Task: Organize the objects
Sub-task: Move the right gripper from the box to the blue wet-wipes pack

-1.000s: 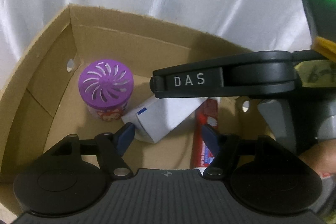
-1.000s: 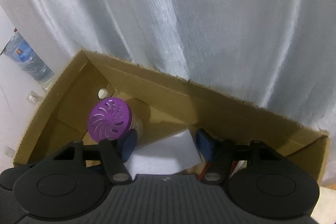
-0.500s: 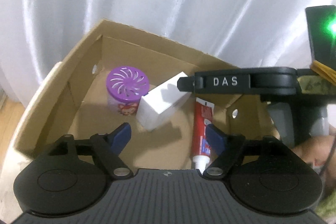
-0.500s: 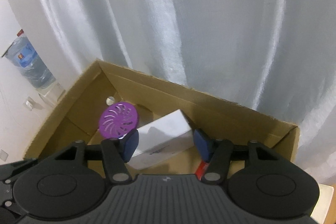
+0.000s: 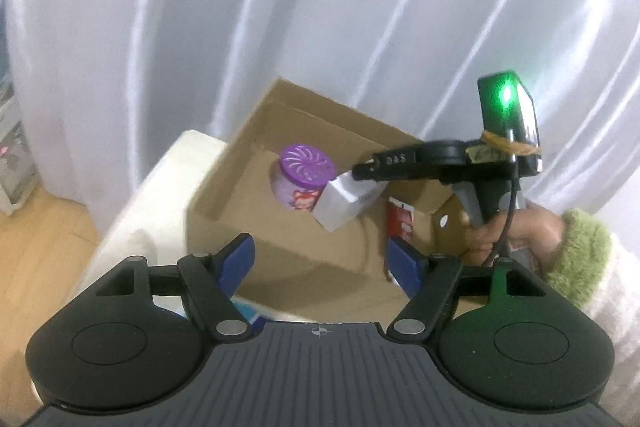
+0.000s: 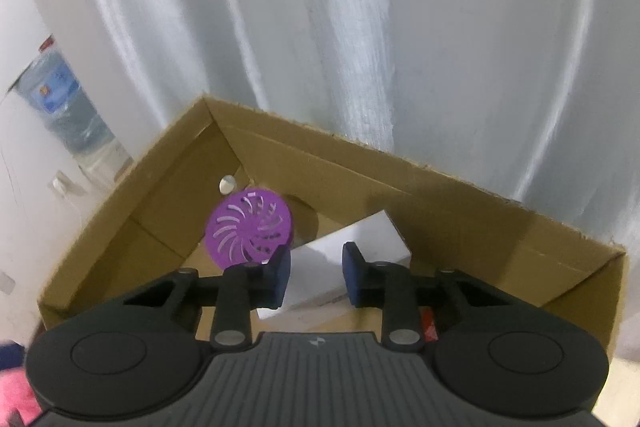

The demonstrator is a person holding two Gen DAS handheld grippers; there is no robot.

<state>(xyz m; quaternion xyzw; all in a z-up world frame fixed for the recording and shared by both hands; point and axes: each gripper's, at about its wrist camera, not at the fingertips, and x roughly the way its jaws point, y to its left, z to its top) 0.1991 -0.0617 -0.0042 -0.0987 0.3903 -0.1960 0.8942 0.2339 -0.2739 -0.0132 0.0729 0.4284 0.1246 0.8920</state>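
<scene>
Right gripper (image 6: 316, 269): jaws just closed, nothing pinched; white box (image 6: 360, 239) crosswise just beyond, inside carton (image 6: 480, 219). Left gripper (image 5: 320, 255): open, empty, outside carton, farther off.

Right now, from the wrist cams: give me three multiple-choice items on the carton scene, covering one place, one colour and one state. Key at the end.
1. Where is the purple-lidded canister relative to the cardboard box?
A. inside it
B. balanced on its rim
C. outside, beside it

2. What colour is most of the tube?
A. green
B. yellow
C. red

3. How does the white box lie?
A. flat on the carton floor
B. tilted, one end raised
C. upside down outside the carton

Key:
1. A, because carton walls surround the canister in both views.
2. C, because the tube's body shows red beside the white box.
3. B, because its top face slopes in the left wrist view.
</scene>
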